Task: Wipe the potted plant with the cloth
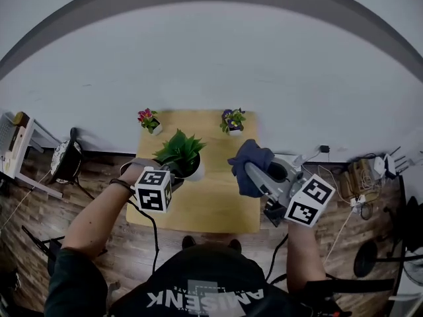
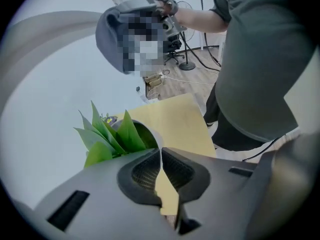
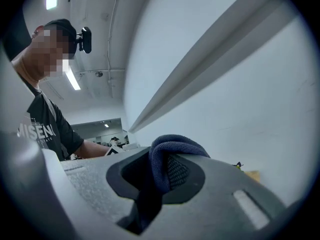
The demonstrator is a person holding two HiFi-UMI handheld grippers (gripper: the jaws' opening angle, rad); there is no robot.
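Head view: wooden table (image 1: 198, 210) set against a pale wall (image 1: 211, 65), w/ a person (image 1: 205, 289) in a dark shirt standing at its near edge.
Potted plant (image 1: 182, 152): green and leafy in a white pot, upright, on the table's left-middle part.
Left gripper (image 1: 177, 176): tilted steeply down, just beside the near side of the pot (can't tell whether it touches). Jaws are drawn together to a thin slit w/ nothing btwn them.
Left gripper view: the leaves (image 2: 112, 136) and dark pot rim sit right beyond the jaw tips, w/ bare tabletop showing through the slit.
Cloth (image 1: 254, 154): dark blue and bunched, held up over the table's right part, level w/ the plant but apart from it.
Right gripper (image 1: 250, 170): clenched on the cloth and pointing toward the wall. Most of the cloth drapes over its front end.
Right gripper view: a thick fold of cloth (image 3: 172, 146) loops up btwn the two pads and is pinched there. Only wall lies beyond, w/ a sliver of table at the right.
Small flower pots: two at the table's far edge, one w/ pink-red blooms (image 1: 149, 120) at left and one w/ purple blooms (image 1: 232, 120) at right. Both are well apart from the grippers.
Floor (image 1: 39, 256): dark wood planks, w/ cables and stands at both sides.
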